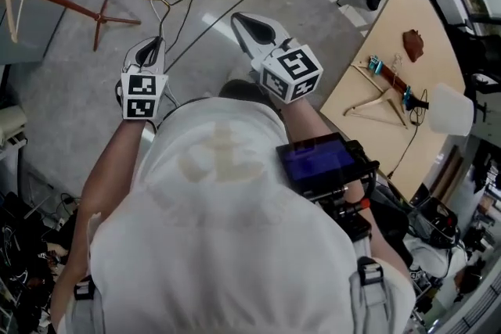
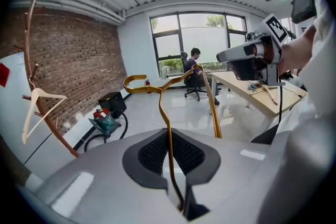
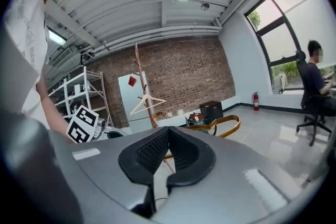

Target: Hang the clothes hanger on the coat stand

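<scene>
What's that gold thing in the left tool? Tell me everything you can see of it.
The gold hanger is a thin, metal-looking strip bent into a curled hook and sloping shoulders. The left tool is shut on one strand, holding it off the floor, hook farthest out. Nothing else touches it.

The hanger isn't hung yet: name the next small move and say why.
Probably carry the gold hanger toward the coat stand, hook leading. The left gripper has its jaws shut on the hanger's wire, the hook sticks out ahead, and in the left gripper view the stand is off to the left, well apart from it.
</scene>
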The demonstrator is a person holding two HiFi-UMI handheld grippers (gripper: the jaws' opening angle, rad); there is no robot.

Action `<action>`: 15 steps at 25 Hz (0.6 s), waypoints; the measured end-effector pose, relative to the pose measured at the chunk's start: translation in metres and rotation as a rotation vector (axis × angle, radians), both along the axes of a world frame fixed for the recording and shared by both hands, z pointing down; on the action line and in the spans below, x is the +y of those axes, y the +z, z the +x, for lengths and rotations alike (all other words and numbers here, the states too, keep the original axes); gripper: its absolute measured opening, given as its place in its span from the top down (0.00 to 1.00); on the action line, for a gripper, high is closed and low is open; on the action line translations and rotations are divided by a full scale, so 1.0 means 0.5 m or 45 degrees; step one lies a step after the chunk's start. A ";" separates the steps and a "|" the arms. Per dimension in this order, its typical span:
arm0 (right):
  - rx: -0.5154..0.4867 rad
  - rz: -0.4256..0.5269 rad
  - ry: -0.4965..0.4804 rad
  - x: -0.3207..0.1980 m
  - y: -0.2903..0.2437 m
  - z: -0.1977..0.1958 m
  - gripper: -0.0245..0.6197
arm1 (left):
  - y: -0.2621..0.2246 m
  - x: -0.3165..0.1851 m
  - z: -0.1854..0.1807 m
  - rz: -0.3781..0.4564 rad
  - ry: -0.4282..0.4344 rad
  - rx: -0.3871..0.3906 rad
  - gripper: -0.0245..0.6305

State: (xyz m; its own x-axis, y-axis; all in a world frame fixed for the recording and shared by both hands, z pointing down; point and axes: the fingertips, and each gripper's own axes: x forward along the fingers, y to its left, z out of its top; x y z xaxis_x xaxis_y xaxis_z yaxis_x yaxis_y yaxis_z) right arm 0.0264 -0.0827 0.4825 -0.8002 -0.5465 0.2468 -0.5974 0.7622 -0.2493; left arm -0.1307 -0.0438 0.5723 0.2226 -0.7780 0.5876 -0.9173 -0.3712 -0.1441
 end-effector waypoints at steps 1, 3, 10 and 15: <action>-0.004 -0.005 -0.028 -0.010 0.001 -0.012 0.94 | 0.002 -0.004 -0.011 -0.003 -0.031 -0.005 0.94; -0.009 -0.017 -0.086 -0.030 0.006 -0.029 0.94 | 0.008 -0.012 -0.028 -0.010 -0.091 -0.012 0.94; -0.053 0.003 -0.266 -0.168 0.014 -0.092 0.94 | 0.013 -0.088 -0.071 -0.010 -0.279 -0.071 0.94; -0.060 -0.015 -0.389 -0.253 0.033 -0.087 0.94 | 0.060 -0.123 -0.066 -0.062 -0.424 -0.105 0.94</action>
State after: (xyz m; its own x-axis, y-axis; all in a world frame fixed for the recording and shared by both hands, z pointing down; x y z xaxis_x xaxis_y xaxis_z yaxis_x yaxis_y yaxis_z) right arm -0.0173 -0.2093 0.4992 -0.9379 -0.2760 0.2102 -0.3284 0.9017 -0.2814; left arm -0.1640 -0.1053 0.6023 -0.0886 -0.7705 0.6312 -0.9752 -0.0619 -0.2124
